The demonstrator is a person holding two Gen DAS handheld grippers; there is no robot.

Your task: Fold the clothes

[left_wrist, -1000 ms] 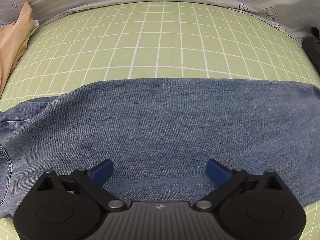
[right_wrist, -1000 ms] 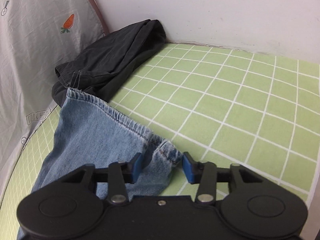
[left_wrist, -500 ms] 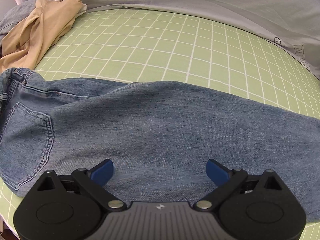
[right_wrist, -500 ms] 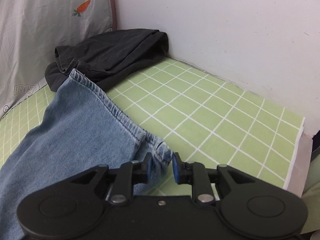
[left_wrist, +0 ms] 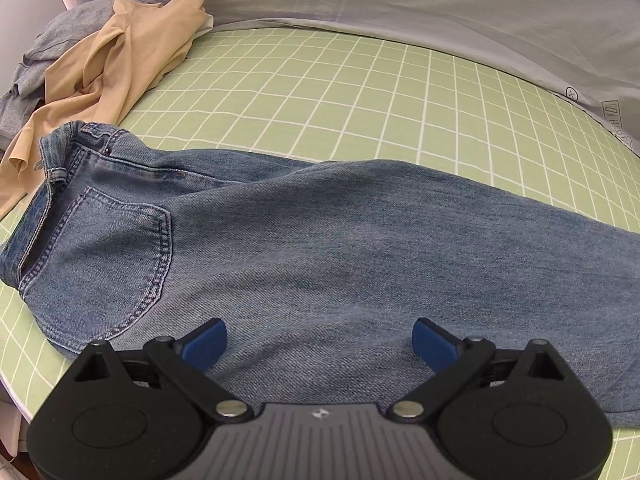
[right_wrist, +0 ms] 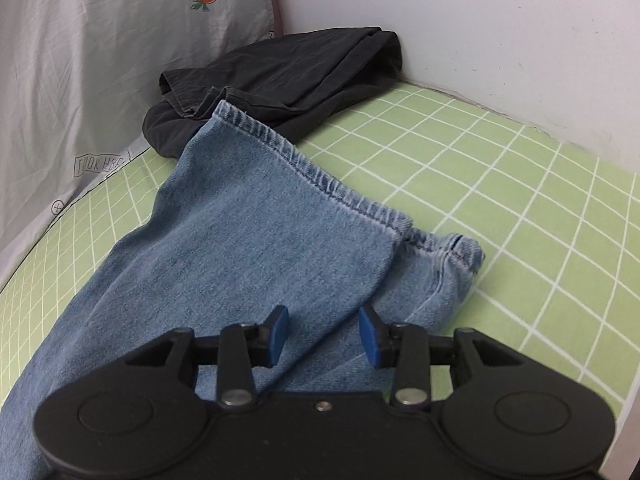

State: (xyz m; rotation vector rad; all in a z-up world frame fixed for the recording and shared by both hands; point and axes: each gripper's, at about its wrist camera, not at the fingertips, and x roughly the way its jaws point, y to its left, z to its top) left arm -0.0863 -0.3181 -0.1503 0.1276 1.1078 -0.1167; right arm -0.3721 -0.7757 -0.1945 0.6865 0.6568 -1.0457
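Waistband end: in my left wrist view the jeans (left_wrist: 320,248) lie flat across the green checked bed sheet (left_wrist: 360,92), waistband and back pocket (left_wrist: 104,264) at the far left.
Clothes beyond the waistband: a tan garment (left_wrist: 120,64) lies crumpled on a grey garment (left_wrist: 44,52) at the upper left, its lower edge touching the waistband.
Left tool: my left tool (left_wrist: 319,340) hangs over the thigh part of the jeans, just right of the pocket. Its jaws are spread wide and released, gripping nothing; denim fills the gap below them.
Backdrop: a grey sheet with a carrot print (left_wrist: 440,0) rises behind the bed.
Leg end: in my right wrist view the two hems (right_wrist: 320,176) lie staggered, the upper leg's hem running diagonally, the lower leg's hem poking out to its right.
Right tool: my right tool (right_wrist: 323,336) sits over the near edge of the upper leg, short of the hems. Its jaws are opening, partly parted; denim lies under the gap and the pads do not press on it.
Far corner: a black garment (right_wrist: 280,80) is bunched against the wall, and the far hem corner touches it.
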